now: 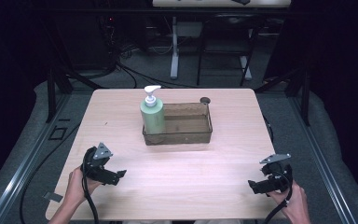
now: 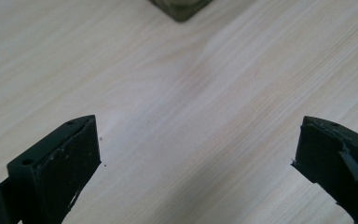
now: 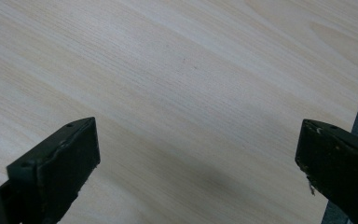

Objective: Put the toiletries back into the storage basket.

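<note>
Holding one gripper in each hand, we rest both over the near edge of a single pale wooden table (image 1: 177,163), two tools in all. Our left gripper (image 1: 116,176) sits at the near left corner, our right gripper (image 1: 256,185) at the near right, well apart from each other. Each one's jaws stand wide apart with nothing between them, bare wood showing in the gap in both gripper views.

Farther back, near the table's middle, we count one brown translucent tray (image 1: 186,136) and one green soap bottle (image 1: 152,116) with a white pump. The bottle stands upright inside the tray's left end, its long axis vertical, its pump spout pointing to the right. The tray lies with its long side running left to right across the table. One small dark round object (image 1: 205,100) sits just behind the tray's far right corner.

A corner of the tray (image 2: 181,10) shows at the top of our left gripper view.
</note>
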Demonstrator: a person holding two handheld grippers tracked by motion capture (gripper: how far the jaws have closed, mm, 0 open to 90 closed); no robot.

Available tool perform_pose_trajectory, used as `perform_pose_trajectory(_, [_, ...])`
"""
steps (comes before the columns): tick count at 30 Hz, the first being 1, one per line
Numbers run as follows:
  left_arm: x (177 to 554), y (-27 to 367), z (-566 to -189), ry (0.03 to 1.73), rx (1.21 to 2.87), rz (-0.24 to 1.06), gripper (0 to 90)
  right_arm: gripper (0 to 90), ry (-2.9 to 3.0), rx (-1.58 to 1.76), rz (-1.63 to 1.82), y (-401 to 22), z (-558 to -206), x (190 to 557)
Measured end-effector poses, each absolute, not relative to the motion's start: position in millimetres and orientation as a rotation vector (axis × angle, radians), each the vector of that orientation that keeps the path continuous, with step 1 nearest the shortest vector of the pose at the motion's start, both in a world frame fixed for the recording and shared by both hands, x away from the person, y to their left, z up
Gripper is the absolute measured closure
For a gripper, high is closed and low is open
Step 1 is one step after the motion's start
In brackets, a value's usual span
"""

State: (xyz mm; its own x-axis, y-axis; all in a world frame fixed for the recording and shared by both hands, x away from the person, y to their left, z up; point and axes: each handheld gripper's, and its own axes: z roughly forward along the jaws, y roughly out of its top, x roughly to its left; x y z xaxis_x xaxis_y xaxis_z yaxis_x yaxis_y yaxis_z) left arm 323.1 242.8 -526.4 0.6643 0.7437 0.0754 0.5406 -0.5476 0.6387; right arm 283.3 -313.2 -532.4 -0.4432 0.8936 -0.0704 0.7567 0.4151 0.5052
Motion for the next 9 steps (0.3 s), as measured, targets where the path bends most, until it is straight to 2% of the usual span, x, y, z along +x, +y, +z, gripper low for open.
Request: perform_pose_trajectory(9, [330.2,253.5,-533.5,1.038,2.239,0.422,0.0,0.0,2.339,1.425,0.591,-314.6,-535.3,284.1])
